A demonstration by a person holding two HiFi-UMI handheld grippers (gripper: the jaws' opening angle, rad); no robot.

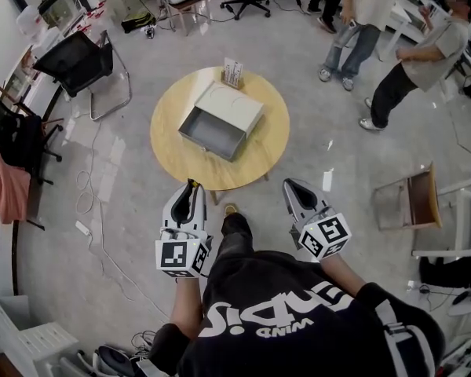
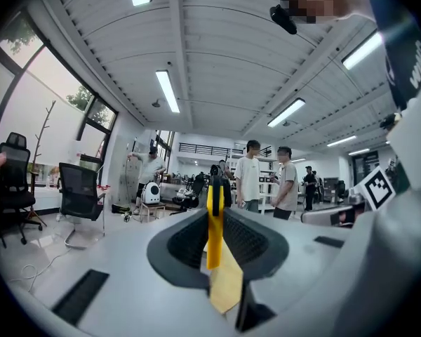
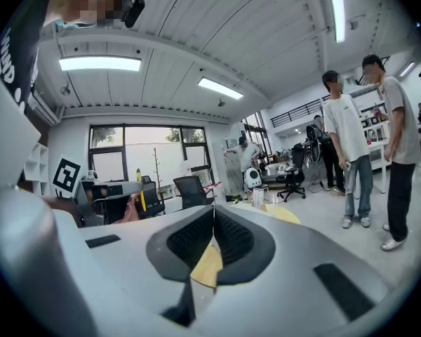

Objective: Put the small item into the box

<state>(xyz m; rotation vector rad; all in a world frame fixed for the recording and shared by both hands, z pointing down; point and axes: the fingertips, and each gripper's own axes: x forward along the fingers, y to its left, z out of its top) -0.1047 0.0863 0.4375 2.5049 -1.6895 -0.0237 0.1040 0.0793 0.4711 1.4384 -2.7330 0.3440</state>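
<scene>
While you stand back from the table, your left gripper (image 1: pixel 191 187) is clamped on the small item (image 2: pixel 211 223), a thin bright-yellow strip held on edge between the pads. Your right gripper (image 1: pixel 290 185) is clenched on nothing. Its jaws meet, with only a sliver of pale wood showing beneath them.

Both grippers point forward, side by side and apart. The near edge of the round wooden table (image 1: pixel 173 159) lies just ahead of the jaw tips.

The box (image 1: pixel 220 120) is grey and shallow, with its open tray facing you. It sits mid-table, ahead of the left jaws and a little to their right. Beyond it, at the table's far rim, stands a small card holder (image 1: pixel 233 73). Farther off, to the right of both jaws, people stand on the floor.

To do this step well, my judgement is to hold the left squeeze steady and carry the strip forward and slightly right until it is over the open tray. Lower it inside the walls before letting go. The strip looks light and might cling to a pad, so open wide and low.
</scene>
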